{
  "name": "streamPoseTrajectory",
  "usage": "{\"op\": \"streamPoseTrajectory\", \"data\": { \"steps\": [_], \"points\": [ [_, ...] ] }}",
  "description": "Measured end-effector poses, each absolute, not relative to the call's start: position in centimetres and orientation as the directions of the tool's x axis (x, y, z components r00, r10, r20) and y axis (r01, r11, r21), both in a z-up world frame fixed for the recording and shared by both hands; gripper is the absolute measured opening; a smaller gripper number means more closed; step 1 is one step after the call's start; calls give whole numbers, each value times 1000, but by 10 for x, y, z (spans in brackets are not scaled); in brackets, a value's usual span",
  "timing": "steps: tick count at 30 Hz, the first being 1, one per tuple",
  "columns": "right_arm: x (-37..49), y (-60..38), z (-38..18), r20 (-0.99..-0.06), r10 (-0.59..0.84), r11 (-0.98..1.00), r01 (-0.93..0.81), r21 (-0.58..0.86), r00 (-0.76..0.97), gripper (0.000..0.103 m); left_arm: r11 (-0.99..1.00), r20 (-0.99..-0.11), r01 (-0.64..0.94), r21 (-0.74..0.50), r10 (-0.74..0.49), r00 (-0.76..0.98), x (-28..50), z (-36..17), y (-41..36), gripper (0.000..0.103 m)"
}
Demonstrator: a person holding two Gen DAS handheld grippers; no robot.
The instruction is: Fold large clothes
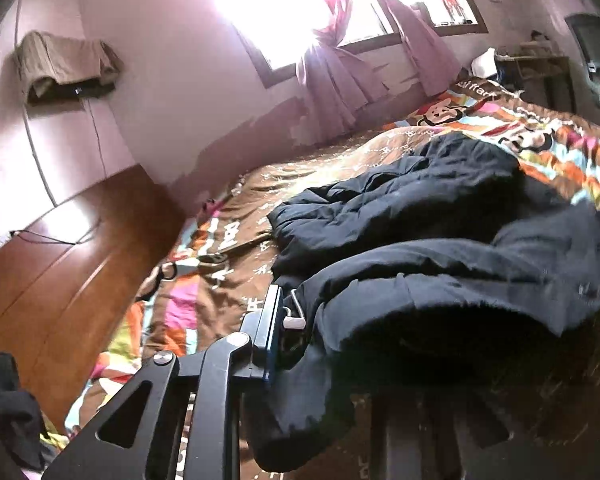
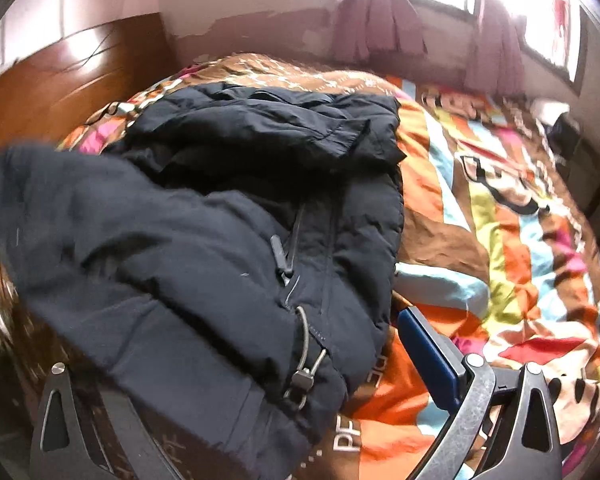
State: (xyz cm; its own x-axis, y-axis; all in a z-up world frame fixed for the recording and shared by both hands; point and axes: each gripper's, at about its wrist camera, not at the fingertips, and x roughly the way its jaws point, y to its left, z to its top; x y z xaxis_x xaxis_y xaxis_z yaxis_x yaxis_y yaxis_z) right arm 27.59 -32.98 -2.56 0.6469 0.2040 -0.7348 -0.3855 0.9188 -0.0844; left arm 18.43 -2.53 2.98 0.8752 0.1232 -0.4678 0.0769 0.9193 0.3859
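Jacket [image 2: 220,216], dark and padded, lies bunched on the patterned bedspread [image 2: 500,240], its hem raised at six o'clock by the left gripper [image 1: 300,312] pinching it. Right gripper [image 2: 260,392] stands spread, straddling the hem without gripping. Judged mid-fold: next, clamp the right and carry the hem toward twelve o'clock.

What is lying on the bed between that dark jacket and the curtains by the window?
Only bare bedspread, colourful and patterned, between the dark jacket and the pink curtains. The right wrist view shows it best.

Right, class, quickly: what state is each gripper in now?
Left gripper: closed on the hem of the dark navy padded jacket.
Right gripper: open, holding nothing.
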Motion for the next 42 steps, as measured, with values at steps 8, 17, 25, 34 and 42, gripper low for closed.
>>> {"op": "streamPoseTrajectory", "data": {
  "steps": [8, 17, 25, 34, 42],
  "points": [
    [227, -291, -55, -644, 144, 875, -400, -271, 752, 102, 936, -528, 92, 339, 109, 842, 229, 63, -31, 19],
    [228, -236, -85, -424, -129, 771, -178, -612, 897, 102, 970, -591, 70, 234, 85, 802, 274, 84, -30, 19],
    [226, -238, -75, -217, -226, 702, 4, -712, 950, 63, 974, -585, 73, 216, 69, 808, 271, 87, -16, 19],
    [224, -263, -53, -265, -143, 839, -25, -544, 954, 13, 937, -461, 32, 348, 141, 876, 219, 54, -14, 18],
    [211, -275, -8, -189, -85, 894, -9, -448, 978, 9, 944, -351, 3, 330, 120, 929, 158, 38, 9, 15]
  ]
}}
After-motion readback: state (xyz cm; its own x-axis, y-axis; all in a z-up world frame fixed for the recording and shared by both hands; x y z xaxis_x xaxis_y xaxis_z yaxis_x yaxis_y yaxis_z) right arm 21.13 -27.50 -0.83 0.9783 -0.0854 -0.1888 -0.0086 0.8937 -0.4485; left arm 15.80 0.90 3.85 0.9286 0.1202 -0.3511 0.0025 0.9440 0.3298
